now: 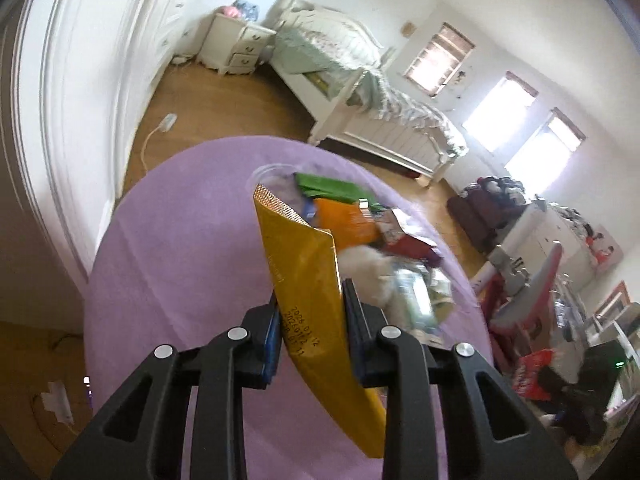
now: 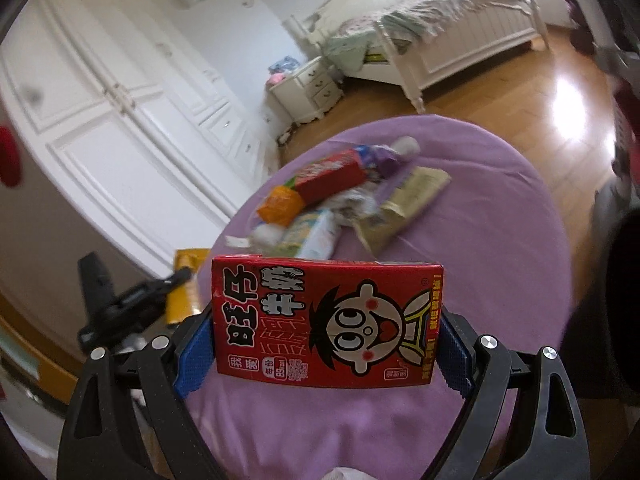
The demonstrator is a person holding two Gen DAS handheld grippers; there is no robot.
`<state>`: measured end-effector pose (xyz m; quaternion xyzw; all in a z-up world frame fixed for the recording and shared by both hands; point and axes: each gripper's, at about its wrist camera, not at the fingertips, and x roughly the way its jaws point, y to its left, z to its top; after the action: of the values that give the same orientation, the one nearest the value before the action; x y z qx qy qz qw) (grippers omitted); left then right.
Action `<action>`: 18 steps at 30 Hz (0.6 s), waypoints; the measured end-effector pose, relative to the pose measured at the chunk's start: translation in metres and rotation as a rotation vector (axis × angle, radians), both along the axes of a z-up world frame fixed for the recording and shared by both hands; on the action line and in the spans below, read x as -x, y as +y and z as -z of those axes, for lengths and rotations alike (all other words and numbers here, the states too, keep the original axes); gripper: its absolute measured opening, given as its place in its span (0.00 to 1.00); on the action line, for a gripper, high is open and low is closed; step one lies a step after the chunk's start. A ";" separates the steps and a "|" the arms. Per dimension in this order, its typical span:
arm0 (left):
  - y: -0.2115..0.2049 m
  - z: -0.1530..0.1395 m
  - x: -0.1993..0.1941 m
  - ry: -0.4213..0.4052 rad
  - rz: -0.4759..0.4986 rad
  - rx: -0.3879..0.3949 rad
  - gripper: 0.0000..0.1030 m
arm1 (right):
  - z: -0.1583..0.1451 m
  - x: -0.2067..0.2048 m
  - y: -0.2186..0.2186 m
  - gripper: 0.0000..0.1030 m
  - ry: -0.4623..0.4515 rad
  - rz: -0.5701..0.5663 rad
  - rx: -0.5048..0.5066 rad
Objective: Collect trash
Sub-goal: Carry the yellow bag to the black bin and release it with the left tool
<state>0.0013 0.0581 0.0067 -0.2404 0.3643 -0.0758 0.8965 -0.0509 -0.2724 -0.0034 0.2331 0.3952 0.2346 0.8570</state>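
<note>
A round table under a purple cloth (image 1: 180, 248) carries a pile of trash (image 1: 372, 232): green, orange and red wrappers and white tissue. My left gripper (image 1: 312, 296) is shut on a gold snack packet (image 1: 304, 264), held upright above the cloth just left of the pile. In the right wrist view my right gripper (image 2: 326, 314) is shut on a red milk carton (image 2: 326, 320) with a cartoon face, held sideways over the near part of the cloth (image 2: 480, 260). The pile (image 2: 340, 192) lies beyond it. The left gripper (image 2: 176, 280) and its gold packet (image 2: 186, 280) show at the left.
A white bed (image 1: 372, 120) and a nightstand (image 1: 236, 48) stand beyond the table on the wood floor. White wardrobe doors (image 2: 120, 112) line the wall. A power strip (image 1: 166, 122) lies on the floor. Bags and clutter (image 1: 540, 320) crowd the right side.
</note>
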 end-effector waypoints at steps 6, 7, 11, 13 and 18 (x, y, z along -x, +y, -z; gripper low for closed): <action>-0.077 -0.024 -0.004 -0.041 0.200 -0.011 0.27 | 0.009 0.022 -0.069 0.86 -0.012 0.143 -0.075; -0.096 -0.025 -0.008 -0.041 0.248 -0.010 0.27 | 0.011 0.023 -0.081 0.86 -0.013 0.174 -0.085; -0.184 -0.019 -0.024 -0.023 0.460 0.011 0.27 | 0.022 0.037 -0.143 0.86 -0.010 0.332 -0.120; -0.233 -0.014 -0.028 -0.015 0.568 0.018 0.27 | 0.034 0.049 -0.181 0.86 0.006 0.432 -0.145; -0.343 0.018 -0.044 0.055 0.797 0.024 0.27 | 0.082 0.070 -0.259 0.86 0.092 0.630 -0.210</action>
<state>0.0450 -0.2851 -0.0117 -0.0926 0.4521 -0.4154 0.7839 -0.1213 -0.5312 -0.0852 0.4410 0.3155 -0.0132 0.8401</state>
